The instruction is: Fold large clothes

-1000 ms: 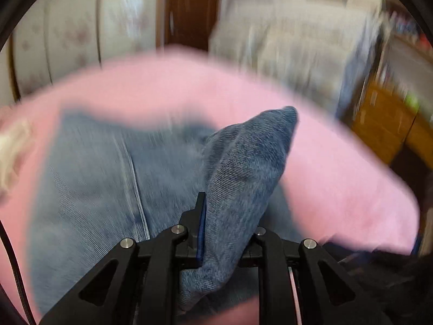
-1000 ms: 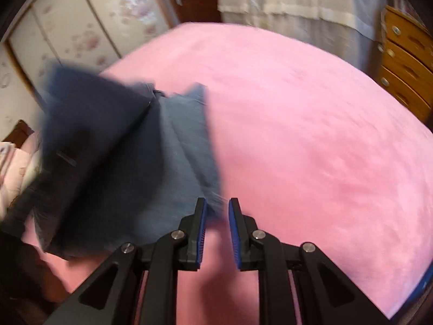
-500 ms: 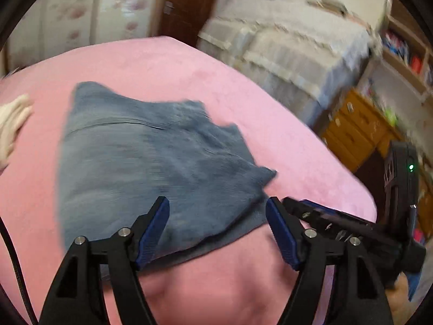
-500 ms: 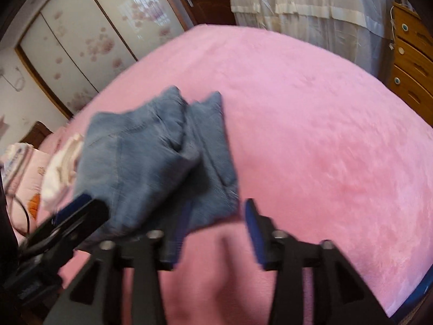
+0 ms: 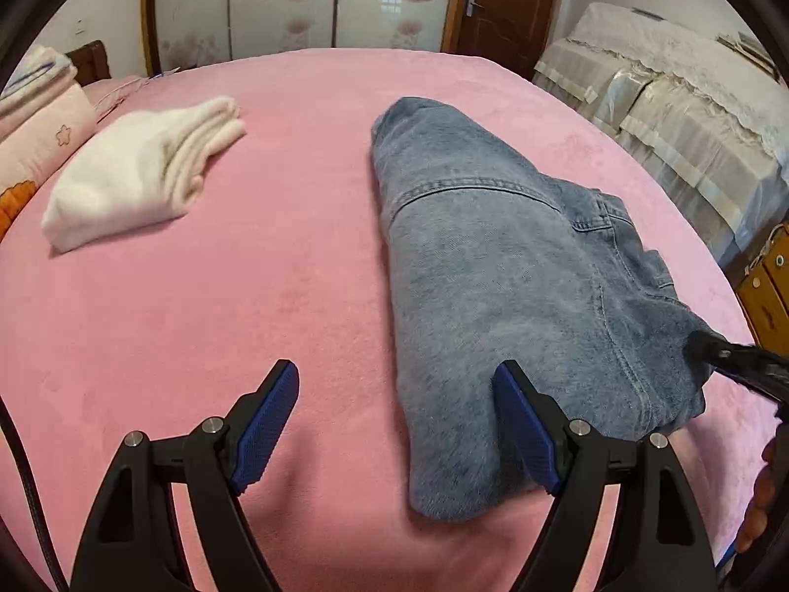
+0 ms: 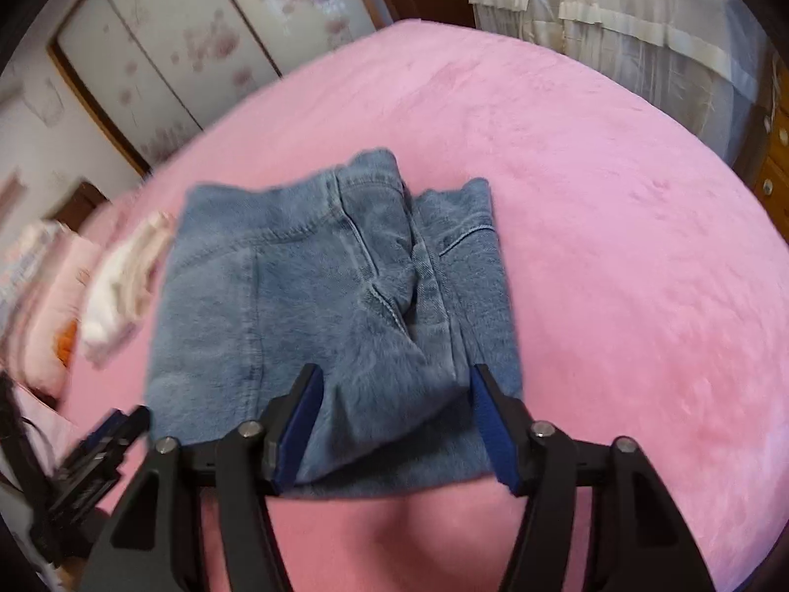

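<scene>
Jeans (image 5: 493, 266) lie folded on the pink blanket (image 5: 197, 325), and neither gripper has hold of them. The left gripper (image 5: 397, 424) stands wide, its jaws having just been opening: a second ago they pinched a raised fold of denim, and now that fold is down and only the near left edge of the bundle sits between the spread blue pads (image 5: 268, 424), untouched as far as the view shows. The right gripper (image 6: 392, 429) is released too; its jaws opened and have just been closing a little, with the near edge of the jeans between them but no cloth visibly pinched, though this view is somewhat blurred.

I judge that the last fold has just been laid and let go, so this garment looks about done, bar some tidying of the near edge.

Seen from the left wrist, the bundle is longer than it is wide, its long axis running from close by the gripper away toward the far side of the bed and leaning slightly left. The rounded folded end points away; the looser layered edges and a belt loop lie along the right side. Well apart on the left sits a folded cream garment (image 5: 143, 177), with a stack of bedding (image 5: 39, 118) beyond.
</scene>
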`<state>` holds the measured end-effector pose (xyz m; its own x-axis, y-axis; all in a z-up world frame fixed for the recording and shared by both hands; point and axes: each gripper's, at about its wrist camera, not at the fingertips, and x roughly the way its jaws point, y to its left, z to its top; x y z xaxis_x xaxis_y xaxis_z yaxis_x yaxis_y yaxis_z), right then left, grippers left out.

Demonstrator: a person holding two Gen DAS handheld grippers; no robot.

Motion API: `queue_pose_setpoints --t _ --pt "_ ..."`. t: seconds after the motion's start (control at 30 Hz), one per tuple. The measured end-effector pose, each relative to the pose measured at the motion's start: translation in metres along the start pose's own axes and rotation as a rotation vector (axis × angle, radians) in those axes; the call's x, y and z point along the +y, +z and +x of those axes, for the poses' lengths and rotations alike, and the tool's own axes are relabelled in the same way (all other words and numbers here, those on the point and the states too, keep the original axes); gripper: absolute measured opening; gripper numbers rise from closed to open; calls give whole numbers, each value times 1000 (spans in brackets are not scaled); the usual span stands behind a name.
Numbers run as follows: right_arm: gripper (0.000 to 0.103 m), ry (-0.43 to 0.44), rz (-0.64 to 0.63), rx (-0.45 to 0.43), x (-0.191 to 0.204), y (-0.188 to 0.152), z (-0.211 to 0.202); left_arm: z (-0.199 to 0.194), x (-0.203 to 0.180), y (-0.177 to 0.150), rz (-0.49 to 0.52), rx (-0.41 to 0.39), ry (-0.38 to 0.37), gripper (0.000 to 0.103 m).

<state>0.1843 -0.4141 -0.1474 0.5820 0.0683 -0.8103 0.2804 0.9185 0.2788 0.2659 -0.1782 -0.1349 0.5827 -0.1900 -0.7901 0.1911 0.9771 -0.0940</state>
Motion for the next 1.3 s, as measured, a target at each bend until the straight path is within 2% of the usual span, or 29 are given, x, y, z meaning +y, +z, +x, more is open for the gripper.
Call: queue_pose_setpoints --t 0.03,0.07,0.1,0.17,0.27,0.3,0.33,0.4,0.47,0.57,0.67,0.73,0.77,0.8,0.87,0.9,1.03,1.17,1.3 --pt "25 -12 -34 14 4 2 5 3 -2 1 10 4 -7 77" --pt "21 -16 -67 21 8 3 9 6 -7 4 25 16 -25 66" --pt "19 -11 -75 14 9 4 8 8 -15 6 36 25 -43 53" --pt "17 21 -86 -54 6 5 -13 8 -26 12 61 27 -62 41" --pt "16 76 -48 -170 -12 -1 -51 2 -41 13 108 -5 -73 37" --pt "16 66 -35 -175 -18 -6 -52 3 -47 12 121 -2 -84 33" --pt "16 39 -23 -168 -26 -11 -48 7 -54 10 143 6 -89 33" --pt "16 -21 36 -98 -48 -27 -20 12 -65 3 190 12 -67 32" --pt "16 -11 104 -58 -67 -42 2 16 -75 -2 242 -14 -16 32" --pt "17 -27 91 -90 -64 -45 2 18 -83 -6 304 -39 31 32" --pt "21 -63 63 -81 -59 -45 2 13 -84 -5 314 -36 25 32" --pt "41 -82 54 -72 -60 -44 -3 9 -82 -1 295 -12 -2 47" --pt "44 -91 50 -58 -59 -40 -10 6 -78 1 272 25 -40 63" --pt "45 -88 46 -50 -59 -37 -15 3 -72 5 248 42 -80 66" --pt "45 -57 36 -61 -61 -26 -28 -3 -56 16 195 41 -166 66" --pt "46 -34 26 -76 -59 -18 -37 -6 -49 24 175 35 -185 66" --pt "55 3 -13 -106 -44 22 -37 9 -20 67 79 31 -162 67" --pt "56 6 -46 -81 -25 76 6 56 4 108 -34 97 -147 66" --pt "56 -12 -5 -3 -23 112 58 95 10 135 -122 153 -194 66"
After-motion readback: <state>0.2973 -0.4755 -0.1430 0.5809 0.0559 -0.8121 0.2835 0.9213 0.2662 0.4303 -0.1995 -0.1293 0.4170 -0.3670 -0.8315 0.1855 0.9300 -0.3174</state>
